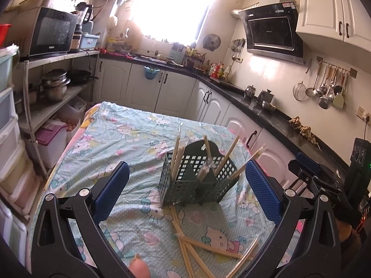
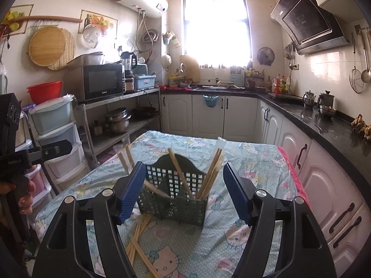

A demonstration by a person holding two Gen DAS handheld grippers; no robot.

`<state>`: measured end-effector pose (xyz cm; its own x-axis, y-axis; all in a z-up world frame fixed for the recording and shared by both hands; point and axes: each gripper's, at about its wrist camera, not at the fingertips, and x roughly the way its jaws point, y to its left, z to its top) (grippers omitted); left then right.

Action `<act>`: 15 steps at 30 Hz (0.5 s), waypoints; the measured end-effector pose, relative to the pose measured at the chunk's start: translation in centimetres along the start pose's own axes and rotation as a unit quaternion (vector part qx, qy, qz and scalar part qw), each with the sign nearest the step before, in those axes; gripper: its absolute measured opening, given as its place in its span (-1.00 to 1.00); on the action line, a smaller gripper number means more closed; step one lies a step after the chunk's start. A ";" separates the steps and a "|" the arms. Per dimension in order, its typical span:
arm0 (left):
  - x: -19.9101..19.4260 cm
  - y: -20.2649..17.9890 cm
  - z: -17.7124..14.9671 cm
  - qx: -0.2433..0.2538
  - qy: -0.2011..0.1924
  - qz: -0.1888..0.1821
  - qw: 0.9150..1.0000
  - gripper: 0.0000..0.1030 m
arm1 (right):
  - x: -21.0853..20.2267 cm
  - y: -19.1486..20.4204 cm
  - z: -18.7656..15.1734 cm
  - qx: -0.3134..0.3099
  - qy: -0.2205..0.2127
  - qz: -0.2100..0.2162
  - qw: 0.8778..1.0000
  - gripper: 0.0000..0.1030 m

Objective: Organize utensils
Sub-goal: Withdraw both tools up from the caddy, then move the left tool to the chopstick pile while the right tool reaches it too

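A table (image 1: 129, 125) draped in a cartoon-cat cloth is seen in a cluttered kitchen, with a dark green slotted utensil basket (image 1: 197, 180) stood near its middle and several chopsticks already propped inside. Loose chopsticks (image 1: 197, 245) are left flat on the cloth just in front of the basket, fanned with their long axes running roughly away from the cameras. The left gripper (image 1: 185, 192) and right gripper (image 2: 183, 192) are both held spread and empty above them. The pile is judged nearer the left gripper. Only the right view (image 2: 136, 238) shows the sticks lying toward its left finger.
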<state>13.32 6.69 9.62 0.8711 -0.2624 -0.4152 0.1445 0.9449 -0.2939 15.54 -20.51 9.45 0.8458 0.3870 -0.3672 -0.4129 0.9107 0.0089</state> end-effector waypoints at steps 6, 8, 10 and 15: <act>0.5 -0.1 -1.4 -0.003 0.018 0.004 1.000 0.79 | 0.2 0.8 -1.7 -0.016 0.025 0.008 1.000 0.30; 0.7 -0.1 -1.8 -0.002 0.023 0.006 1.000 0.79 | 0.3 1.1 -2.2 -0.021 0.032 0.011 0.999 0.30; 0.9 -0.2 -2.2 -0.003 0.028 0.006 1.000 0.79 | 0.5 1.4 -2.9 -0.025 0.041 0.015 0.999 0.30; 1.2 -0.2 -3.1 -0.002 0.039 0.010 0.999 0.79 | 0.9 2.1 -4.1 -0.035 0.057 0.023 0.997 0.30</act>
<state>12.88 5.59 6.48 0.8347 -0.2579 -0.4867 0.1252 0.9493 -0.2884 14.04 -18.86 5.35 0.7830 0.4054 -0.4717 -0.4762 0.8786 -0.0354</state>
